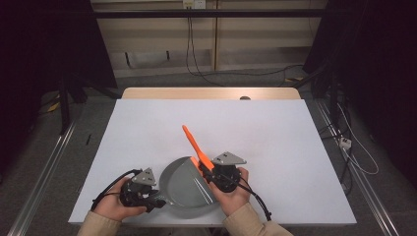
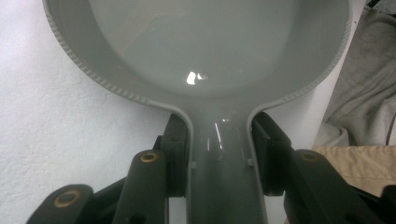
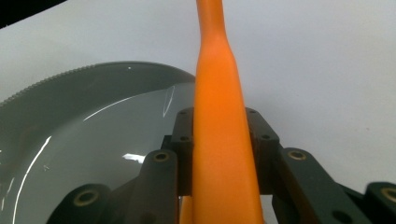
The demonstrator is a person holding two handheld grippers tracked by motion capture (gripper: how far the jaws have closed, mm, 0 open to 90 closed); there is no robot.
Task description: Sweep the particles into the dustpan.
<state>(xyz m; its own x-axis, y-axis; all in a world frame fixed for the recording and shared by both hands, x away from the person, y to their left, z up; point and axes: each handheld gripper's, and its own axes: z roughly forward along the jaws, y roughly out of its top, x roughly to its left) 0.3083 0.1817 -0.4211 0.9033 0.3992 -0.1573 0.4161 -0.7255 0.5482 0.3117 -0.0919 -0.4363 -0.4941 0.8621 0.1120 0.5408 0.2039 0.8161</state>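
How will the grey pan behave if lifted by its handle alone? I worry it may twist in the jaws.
The grey pan looks glossy and smooth, so its handle may slip or turn in the left gripper. The wide bowl sits well beyond the grip, so it would probably droop forward. It looks like stiff, light plastic.

You have no readable lettering, label, brand, number or sign before you on any surface, from the table to the wall behind.

The orange spatula's (image 3: pixel 219 140) blade end is cut off by the right gripper view's bottom edge; the pan's (image 2: pixel 219 51) far rim leaves the left gripper view's top.
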